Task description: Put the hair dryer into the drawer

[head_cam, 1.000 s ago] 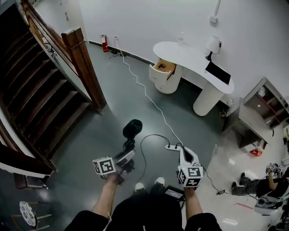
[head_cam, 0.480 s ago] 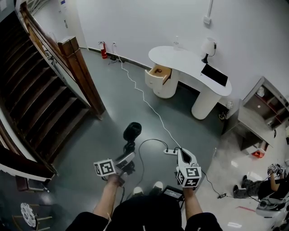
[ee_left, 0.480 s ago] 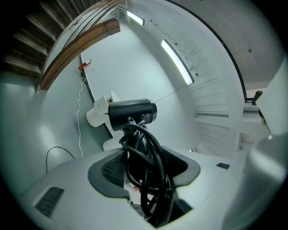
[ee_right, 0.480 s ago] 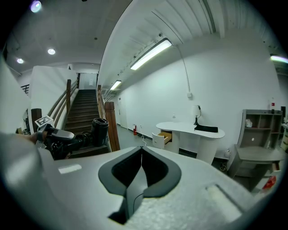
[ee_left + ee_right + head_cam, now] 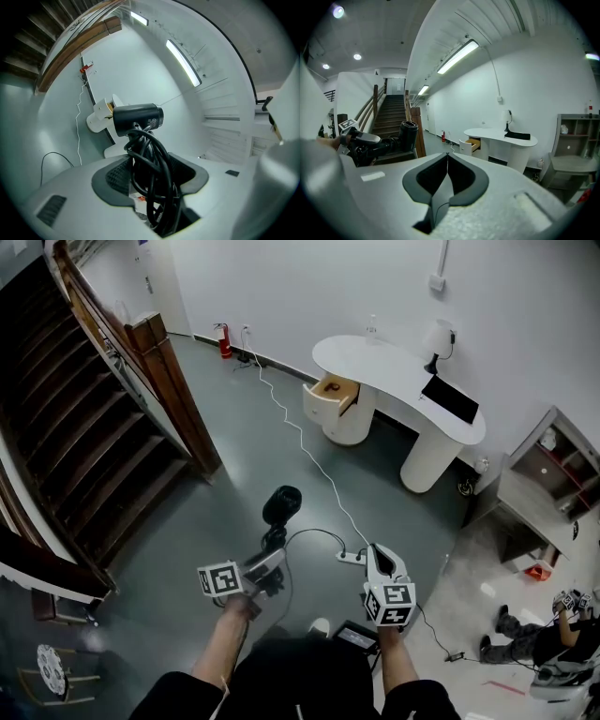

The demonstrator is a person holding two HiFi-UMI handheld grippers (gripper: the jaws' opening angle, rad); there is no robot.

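My left gripper [image 5: 269, 563] is shut on the handle of the black hair dryer [image 5: 281, 504], with its black cord [image 5: 152, 178] bundled between the jaws. The dryer's barrel [image 5: 138, 118] sticks out ahead of the jaws. Across the grey floor stands the white desk [image 5: 394, 367] with its wooden drawer [image 5: 335, 390] pulled open. The drawer [image 5: 108, 107] shows just behind the dryer in the left gripper view. My right gripper [image 5: 380, 563] is shut and holds nothing; its pads meet along a line [image 5: 447, 161]. It sees the hair dryer [image 5: 407, 133] to its left and the drawer [image 5: 472, 144] ahead.
A dark staircase with a wooden post [image 5: 173, 381] fills the left. A white cable [image 5: 300, 437] runs over the floor to a power strip [image 5: 352, 557]. A lamp [image 5: 439, 337] and a black pad [image 5: 452, 399] sit on the desk. Grey shelves [image 5: 544, 474] and a seated person [image 5: 553, 634] are at right.
The person has stepped forward over the floor, carrying both grippers along. The hair dryer stays in the left grip and the right jaws stay shut.
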